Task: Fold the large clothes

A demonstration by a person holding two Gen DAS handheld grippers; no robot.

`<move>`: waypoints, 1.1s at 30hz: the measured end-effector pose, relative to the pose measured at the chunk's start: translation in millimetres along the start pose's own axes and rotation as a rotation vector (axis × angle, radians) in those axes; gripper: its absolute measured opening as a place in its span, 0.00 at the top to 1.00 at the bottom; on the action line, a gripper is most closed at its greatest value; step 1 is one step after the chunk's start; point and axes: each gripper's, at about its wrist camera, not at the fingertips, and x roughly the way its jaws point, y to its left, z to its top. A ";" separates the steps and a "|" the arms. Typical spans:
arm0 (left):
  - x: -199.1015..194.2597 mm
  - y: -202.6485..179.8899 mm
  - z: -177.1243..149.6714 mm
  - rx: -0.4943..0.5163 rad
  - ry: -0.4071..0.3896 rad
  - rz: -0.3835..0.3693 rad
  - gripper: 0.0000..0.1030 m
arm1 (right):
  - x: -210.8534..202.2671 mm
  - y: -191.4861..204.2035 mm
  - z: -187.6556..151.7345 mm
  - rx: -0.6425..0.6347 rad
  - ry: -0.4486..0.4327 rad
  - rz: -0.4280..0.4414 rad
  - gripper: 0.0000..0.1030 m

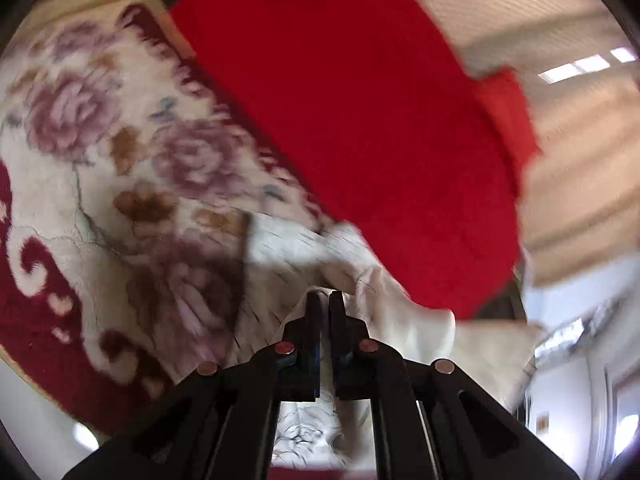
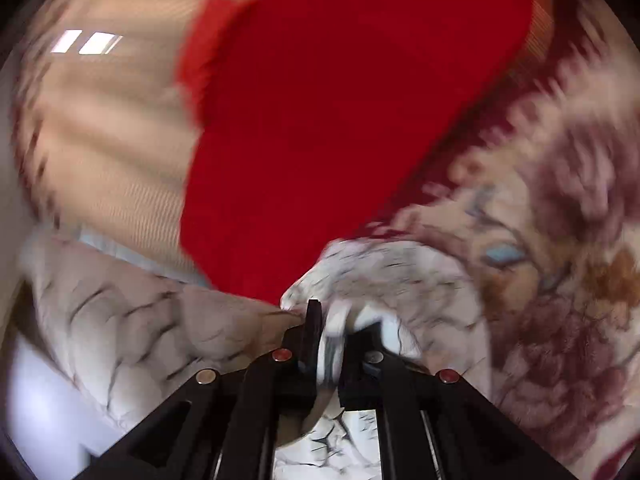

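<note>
A white garment with thin dark line print (image 1: 360,280) is held in both grippers. My left gripper (image 1: 325,300) is shut on an edge of it, with cloth bunched past the tips and hanging below. In the right wrist view the same white garment (image 2: 120,320) drapes to the left and bunches over the tips. My right gripper (image 2: 330,312) is shut on a fold of it. Both views are motion blurred.
A floral cream and dark red blanket (image 1: 100,160) covers the surface on the left; it also shows in the right wrist view (image 2: 560,260). A plain red cloth (image 1: 340,100) lies beyond, also seen from the right wrist (image 2: 320,120). Ceiling lights (image 1: 576,66) show at the right.
</note>
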 end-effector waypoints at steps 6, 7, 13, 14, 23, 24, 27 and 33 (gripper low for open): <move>35.2 11.2 -8.8 -0.082 -0.130 0.052 0.96 | 34.5 -36.2 7.0 0.102 0.066 -0.108 0.81; 35.9 4.4 -12.8 -0.052 -0.152 0.061 0.92 | 34.4 -29.3 9.0 0.069 0.056 -0.116 0.81; 54.0 -39.4 -32.0 0.144 -0.201 0.135 0.26 | 34.3 1.9 6.9 -0.037 -0.011 -0.104 0.77; 58.6 -46.6 -36.3 0.199 -0.216 0.176 0.26 | 34.2 3.4 4.8 -0.055 -0.019 -0.110 0.77; 105.0 -26.6 -36.7 0.279 -0.074 0.396 0.50 | 20.4 -15.6 12.3 0.102 -0.042 0.001 0.73; 108.3 -16.1 -33.0 0.246 -0.046 0.378 0.66 | 17.6 -15.7 13.4 0.112 -0.044 0.017 0.71; 102.4 4.5 -25.3 0.142 -0.034 0.325 0.72 | 4.6 -18.4 14.0 0.149 -0.066 0.100 0.66; 62.9 -4.9 -27.5 0.147 -0.189 0.365 0.71 | -60.1 -19.9 16.1 0.169 -0.364 0.262 0.11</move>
